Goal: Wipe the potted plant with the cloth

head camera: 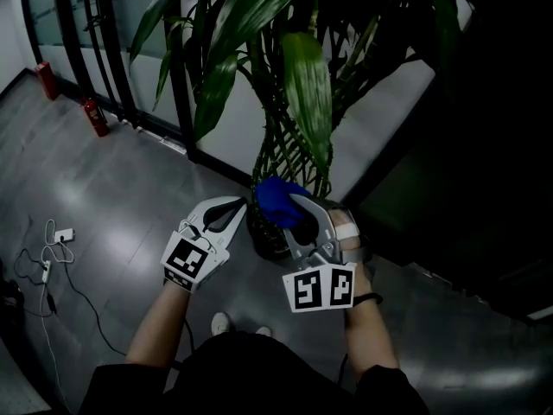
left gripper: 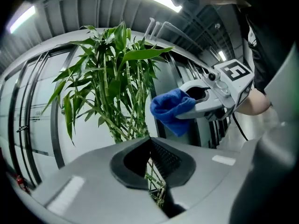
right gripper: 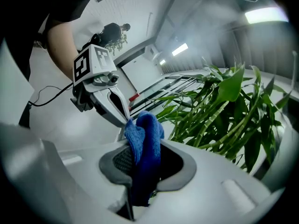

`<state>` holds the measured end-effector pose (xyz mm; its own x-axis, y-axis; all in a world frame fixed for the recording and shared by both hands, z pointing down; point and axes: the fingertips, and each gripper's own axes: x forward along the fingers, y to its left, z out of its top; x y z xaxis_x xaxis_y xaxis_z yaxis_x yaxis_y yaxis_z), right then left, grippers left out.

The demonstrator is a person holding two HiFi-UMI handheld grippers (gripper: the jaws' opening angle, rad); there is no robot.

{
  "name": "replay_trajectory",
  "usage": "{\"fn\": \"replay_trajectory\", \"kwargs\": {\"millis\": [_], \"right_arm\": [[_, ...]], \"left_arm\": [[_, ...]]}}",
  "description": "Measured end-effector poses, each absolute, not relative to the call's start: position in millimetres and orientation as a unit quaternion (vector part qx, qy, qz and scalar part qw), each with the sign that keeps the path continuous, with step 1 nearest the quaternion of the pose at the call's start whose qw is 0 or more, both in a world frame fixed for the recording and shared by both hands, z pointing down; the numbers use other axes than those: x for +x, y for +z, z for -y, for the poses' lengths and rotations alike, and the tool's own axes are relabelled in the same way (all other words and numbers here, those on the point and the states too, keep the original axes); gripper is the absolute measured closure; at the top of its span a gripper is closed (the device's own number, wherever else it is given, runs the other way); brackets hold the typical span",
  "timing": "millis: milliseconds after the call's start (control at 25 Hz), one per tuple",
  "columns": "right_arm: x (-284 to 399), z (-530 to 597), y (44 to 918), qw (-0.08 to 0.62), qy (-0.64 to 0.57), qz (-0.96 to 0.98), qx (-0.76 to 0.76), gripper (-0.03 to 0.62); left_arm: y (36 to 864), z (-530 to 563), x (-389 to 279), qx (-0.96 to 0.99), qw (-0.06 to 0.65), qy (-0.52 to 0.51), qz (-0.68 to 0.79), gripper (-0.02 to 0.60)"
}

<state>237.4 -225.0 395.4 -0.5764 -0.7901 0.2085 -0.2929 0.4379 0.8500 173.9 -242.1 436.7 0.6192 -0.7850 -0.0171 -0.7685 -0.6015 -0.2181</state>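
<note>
Grey polished floor (head camera: 130, 188), glass partition (head camera: 104, 24) with dark frames behind, two red fire extinguishers (head camera: 96, 118) at its foot. White cable (head camera: 47, 271) lay loose on the floor to the left.

Potted plant (head camera: 304, 85), a bamboo-like sort with long green leaves over a lattice of thin stalks (head camera: 289, 158), stood against the partition in a dark pot (head camera: 262, 236). It was directly ahead of both tongs.

Right gripper (head camera: 292, 204): jaws clamped on a blue cloth (head camera: 275, 197). The right gripper view showed the cloth bunched up between the pads and hanging down below them. The cloth was held low, close to the base of the stalks and above the pot rim; whether it touched a stalk could not be told from the head view. It was not on any leaf.

Left gripper (head camera: 237, 204): jaws drawn together to a thin slit, nothing held, only stalks showing through the gap. It sat just beside the right gripper, tips near the cloth.

Progress, as a judgement: the cloth was in hand and brought up to the plant, so the pick-up was done. No leaf was seen under the cloth, and the broad leaves overhead were out of its reach at that height. Wiping of the foliage appeared to remain, all or nearly all of it. The empty left gripper looked free to steady a leaf.
</note>
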Motion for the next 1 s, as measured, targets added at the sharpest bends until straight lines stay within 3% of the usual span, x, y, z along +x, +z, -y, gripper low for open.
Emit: {"fn": "replay_trajectory", "kwargs": {"millis": [240,480,600,1000], "right_arm": [[278.8,221.0,406.2,0.257,-0.321,0.830,0.376,0.503],[324.5,220.9,409.3,0.121,-0.221,0.875,0.412,0.503],[344.6,218.3,421.5,0.086,-0.189,0.878,0.431,0.503],[385.6,195.9,394.4,-0.048,-0.083,0.884,0.457,0.503]], "left_arm": [[431.9,228.0,160.4,-0.872,0.101,-0.027,-0.478,0.574],[417.2,205.9,145.3,-0.865,0.038,0.032,-0.499,0.574],[417.3,184.7,123.8,-0.851,0.017,0.056,-0.522,0.574],[391.3,147.3,107.2,-0.834,0.047,0.077,-0.544,0.574]]}}
